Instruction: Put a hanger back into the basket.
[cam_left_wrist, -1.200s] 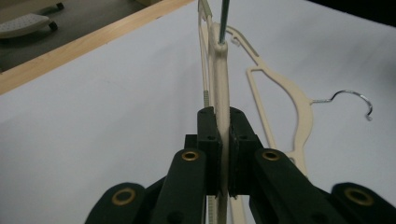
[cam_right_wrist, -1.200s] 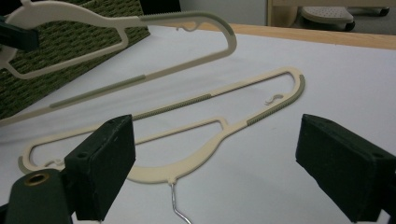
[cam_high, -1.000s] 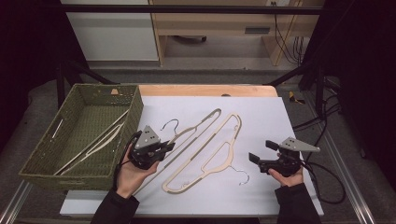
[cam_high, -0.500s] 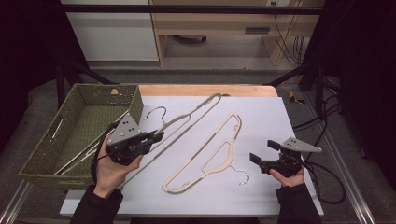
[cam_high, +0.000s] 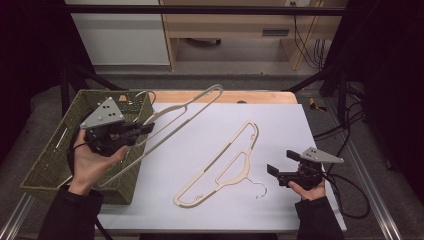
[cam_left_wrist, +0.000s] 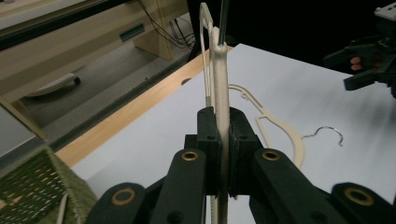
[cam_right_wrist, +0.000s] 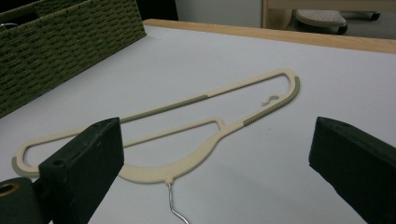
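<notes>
Your left gripper (cam_high: 145, 128) pinches the raised hanger (cam_high: 187, 107) over the basket (cam_high: 55, 165) | your right gripper (cam_high: 280, 170) spread, second hanger (cam_high: 225, 165) just beside it

No readable writing

No text, label, brand, number or sign can be read on any surface in these three views.

White table (cam_high: 300, 130): hanger (cam_high: 225, 162), wicker basket (cam_high: 50, 165) on it.
</notes>
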